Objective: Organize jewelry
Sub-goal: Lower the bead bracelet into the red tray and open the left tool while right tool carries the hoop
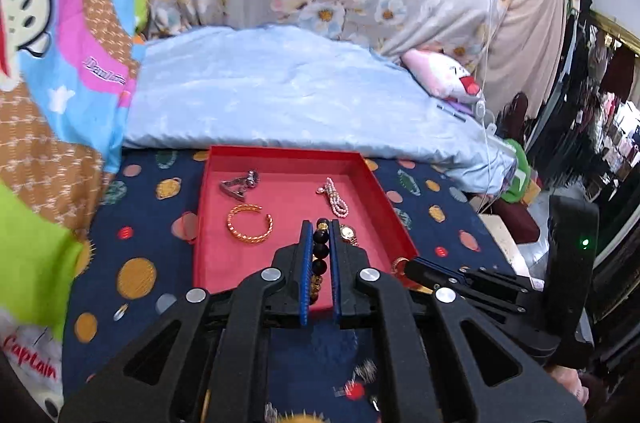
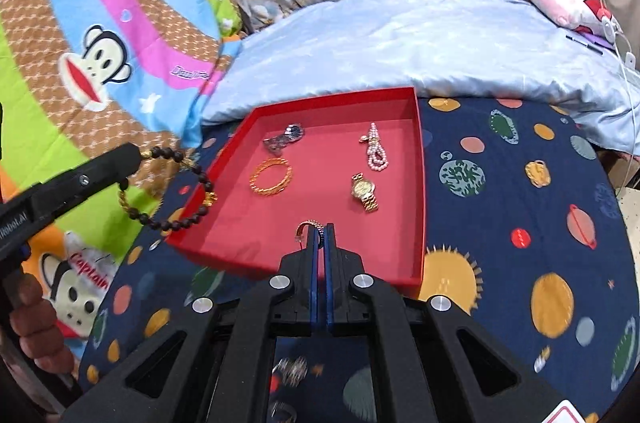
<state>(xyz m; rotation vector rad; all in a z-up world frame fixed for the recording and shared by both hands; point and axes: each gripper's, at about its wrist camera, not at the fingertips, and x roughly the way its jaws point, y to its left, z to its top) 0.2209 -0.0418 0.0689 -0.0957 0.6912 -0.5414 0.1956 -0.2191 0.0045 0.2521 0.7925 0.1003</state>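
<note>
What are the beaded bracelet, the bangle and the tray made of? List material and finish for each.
Beaded bracelet: dark glossy round beads, maybe wood or stone, with gold spacers.
Bangle: gold-coloured twisted metal, shiny.
Tray: red matte, thin straight walls, likely cardboard.

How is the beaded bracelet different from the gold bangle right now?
The beaded bracelet is a closed loop of dark round beads; the gold bangle is a twisted metal cuff with a gap. The beaded bracelet hangs from the left claw, beside the red tray's left edge; the gold bangle lies flat inside the tray, untouched. Both are wrist-sized rings.
</note>
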